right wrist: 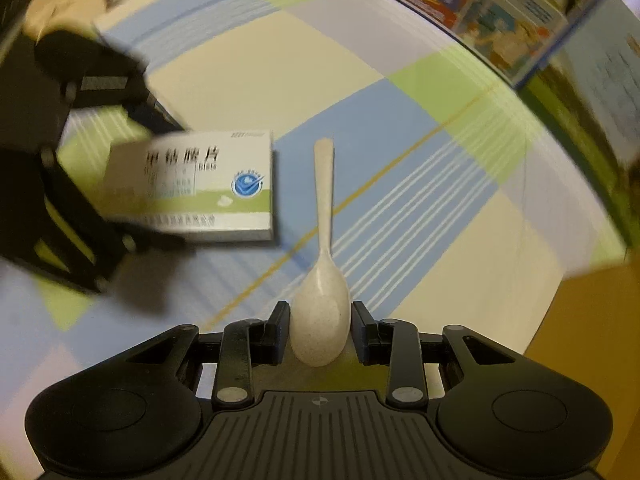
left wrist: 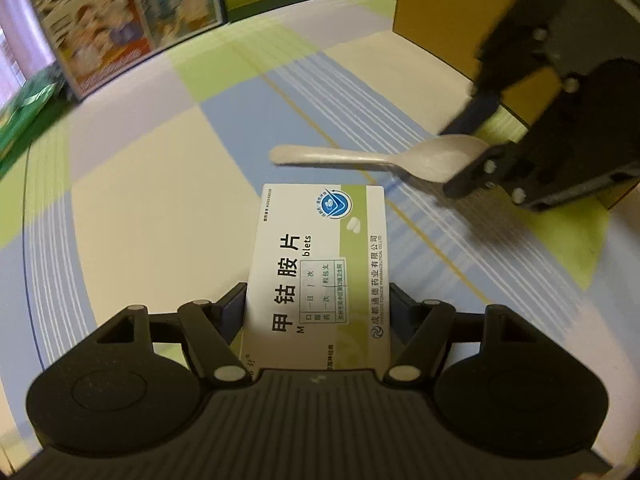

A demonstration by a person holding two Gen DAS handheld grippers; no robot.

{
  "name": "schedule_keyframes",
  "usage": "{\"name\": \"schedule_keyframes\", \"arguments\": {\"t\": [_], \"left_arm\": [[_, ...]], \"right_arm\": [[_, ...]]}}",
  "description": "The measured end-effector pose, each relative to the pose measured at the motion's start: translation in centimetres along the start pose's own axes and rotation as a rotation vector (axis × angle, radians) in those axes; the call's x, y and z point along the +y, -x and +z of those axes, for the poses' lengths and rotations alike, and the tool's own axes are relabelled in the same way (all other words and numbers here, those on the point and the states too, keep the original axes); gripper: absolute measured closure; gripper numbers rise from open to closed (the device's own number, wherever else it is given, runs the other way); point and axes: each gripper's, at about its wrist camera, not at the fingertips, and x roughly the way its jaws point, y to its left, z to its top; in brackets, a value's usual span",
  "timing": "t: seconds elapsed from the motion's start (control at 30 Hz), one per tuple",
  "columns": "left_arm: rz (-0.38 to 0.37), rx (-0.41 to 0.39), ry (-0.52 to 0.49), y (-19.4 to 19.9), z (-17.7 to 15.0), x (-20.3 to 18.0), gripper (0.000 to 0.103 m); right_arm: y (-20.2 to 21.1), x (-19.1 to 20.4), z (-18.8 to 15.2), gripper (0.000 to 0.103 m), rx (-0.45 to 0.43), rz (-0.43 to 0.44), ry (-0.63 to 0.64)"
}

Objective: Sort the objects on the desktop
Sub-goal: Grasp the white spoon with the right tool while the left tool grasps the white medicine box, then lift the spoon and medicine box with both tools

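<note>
Now your left gripper point(left wrist: 318, 300) has its fingers pinching the pillbox point(left wrist: 320, 264) by its near end, held out at 12 o'clock; your right gripper point(right wrist: 320, 330) clamps the spoon point(right wrist: 322, 264) by its bowl, handle toward 12, both seemingly lifted off the counter point(right wrist: 256, 64) for carrying.

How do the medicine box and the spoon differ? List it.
The medicine box is flat, rectangular, printed white and green; the spoon is plain beige, rounded bowl, slim handle. The left gripper grips the box's sides; the right gripper flanks the spoon's bowl. Both sit between gripper fingers.
</note>
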Motion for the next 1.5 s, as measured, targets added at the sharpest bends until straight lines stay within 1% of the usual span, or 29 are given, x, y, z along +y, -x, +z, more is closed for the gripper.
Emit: {"name": "schedule_keyframes", "arguments": {"t": [0.03, 0.07, 0.1, 0.13, 0.17, 0.2, 0.23, 0.27, 0.33, 0.37, 0.4, 0.47, 0.57, 0.6, 0.63, 0.7, 0.73, 0.83, 0.93, 1.0, 1.13, 1.37, 1.4, 1.5], "left_arm": [[0.003, -0.001, 0.018, 0.4, -0.7, -0.1, 0.036], [0.005, -0.003, 0.035, 0.8, -1.2, -0.8, 0.036], [0.004, -0.007, 0.053, 1.3, -1.8, -1.4, 0.036], [0.004, -0.011, 0.075, 1.8, -2.5, -2.0, 0.036], [0.005, -0.014, 0.090, 2.2, -3.1, -2.7, 0.036], [0.008, -0.018, 0.106, 2.6, -3.8, -3.5, 0.036], [0.007, -0.020, 0.127, 3.1, -4.4, -4.3, 0.036], [0.004, -0.023, 0.142, 3.5, -5.0, -5.1, 0.036], [0.010, -0.026, 0.164, 4.2, -6.3, -6.8, 0.036], [0.016, -0.029, 0.173, 4.5, -7.0, -7.6, 0.036], [0.022, -0.031, 0.190, 4.9, -7.7, -8.5, 0.036], [0.036, -0.042, 0.218, 5.5, -8.8, -9.8, 0.036], [0.056, -0.080, 0.272, 6.3, -10.5, -11.5, 0.036], [0.078, -0.099, 0.283, 6.4, -11.2, -12.0, 0.036], [0.097, -0.116, 0.283, 6.5, -11.6, -12.4, 0.036], [0.131, -0.149, 0.301, 6.7, -12.3, -13.0, 0.036], [0.132, -0.163, 0.322, 6.8, -12.6, -13.0, 0.036], [0.130, -0.200, 0.381, 6.9, -13.4, -12.9, 0.036], [0.152, -0.221, 0.369, 6.9, -13.4, -13.2, 0.035], [0.156, -0.235, 0.365, 6.8, -13.2, -13.4, 0.035], [0.159, -0.248, 0.381, 6.7, -13.2, -13.4, 0.035], [0.206, -0.248, 0.362, 6.3, -13.2, -14.1, 0.035], [0.209, -0.250, 0.365, 6.3, -13.2, -14.1, 0.035], [0.213, -0.254, 0.367, 6.2, -13.2, -14.1, 0.035]], "right_arm": [[0.5, 0.3, -0.6, 0.073, -0.008, 0.019, -0.035], [1.5, 1.4, -2.3, 0.073, -0.022, 0.054, -0.086], [1.5, 1.4, -2.3, 0.074, -0.022, 0.054, -0.086], [2.1, 2.5, -4.2, 0.074, -0.043, 0.077, -0.129], [2.1, 2.5, -4.2, 0.074, -0.043, 0.077, -0.129], [2.5, 2.9, -5.2, 0.074, -0.054, 0.089, -0.152], [2.8, 3.7, -7.6, 0.074, -0.083, 0.122, -0.217], [2.8, 3.7, -7.6, 0.074, -0.083, 0.122, -0.217], [2.9, 4.7, -10.1, 0.073, -0.120, 0.142, -0.269], [3.0, 5.7, -12.5, 0.073, -0.171, 0.142, -0.310], [3.1, 6.0, -13.4, 0.073, -0.199, 0.132, -0.323], [3.5, 7.1, -15.5, 0.073, -0.283, 0.097, -0.355], [3.9, 8.4, -18.3, 0.072, -0.387, 0.047, -0.386], [3.9, 8.7, -19.1, 0.069, -0.418, 0.025, -0.395], [3.9, 8.9, -19.8, 0.057, -0.442, 0.013, -0.412], [3.8, 9.1, -21.2, 0.044, -0.490, 0.002, -0.442], [3.6, 9.3, -21.7, 0.043, -0.509, -0.006, -0.445], [3.4, 9.8, -22.4, 0.043, -0.559, -0.029, -0.430], [3.2, 9.8, -22.1, 0.043, -0.573, -0.040, -0.417], [2.8, 10.3, -21.9, 0.043, -0.585, -0.077, -0.373], [2.6, 10.5, -22.3, 0.043, -0.609, -0.074, -0.380], [2.3, 10.9, -22.0, 0.044, -0.624, -0.081, -0.360], [2.3, 10.9, -21.9, 0.045, -0.624, -0.083, -0.357], [2.2, 10.9, -21.6, 0.053, -0.625, -0.086, -0.352]]}}
